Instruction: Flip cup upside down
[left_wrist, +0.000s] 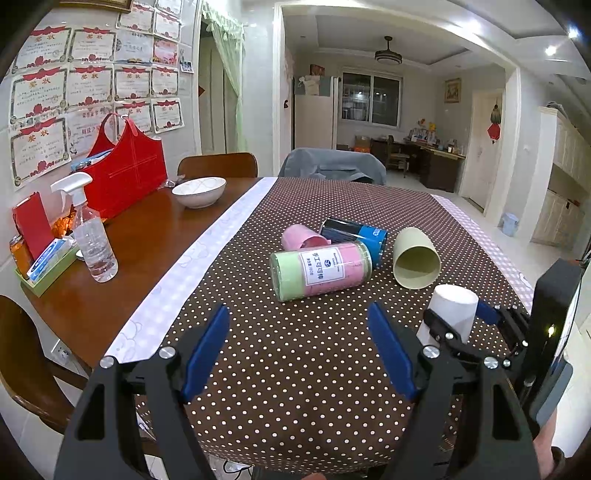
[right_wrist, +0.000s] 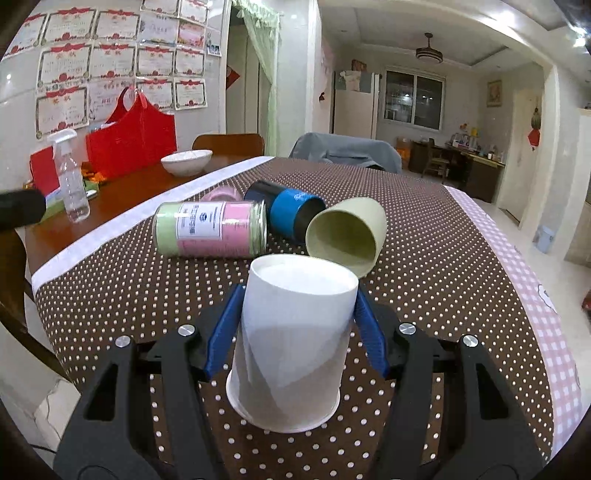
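A white paper cup (right_wrist: 295, 343) stands upside down, rim toward the dotted tablecloth (right_wrist: 443, 280), base up. My right gripper (right_wrist: 295, 299) is shut on the cup, its blue fingers (right_wrist: 225, 328) pressed on both sides. In the left wrist view the same cup (left_wrist: 452, 308) shows at the right, held by the right gripper (left_wrist: 458, 325). My left gripper (left_wrist: 297, 347) is open and empty above the cloth near the front edge.
A green cup (left_wrist: 415, 264) lies on its side, beside a blue-black can (left_wrist: 356, 236), a pink-green jar (left_wrist: 319, 269) and a pink cup (left_wrist: 301, 236). On the bare wood (left_wrist: 140, 240) are a white bowl (left_wrist: 198, 191), spray bottle (left_wrist: 90, 229) and red bag (left_wrist: 125, 173).
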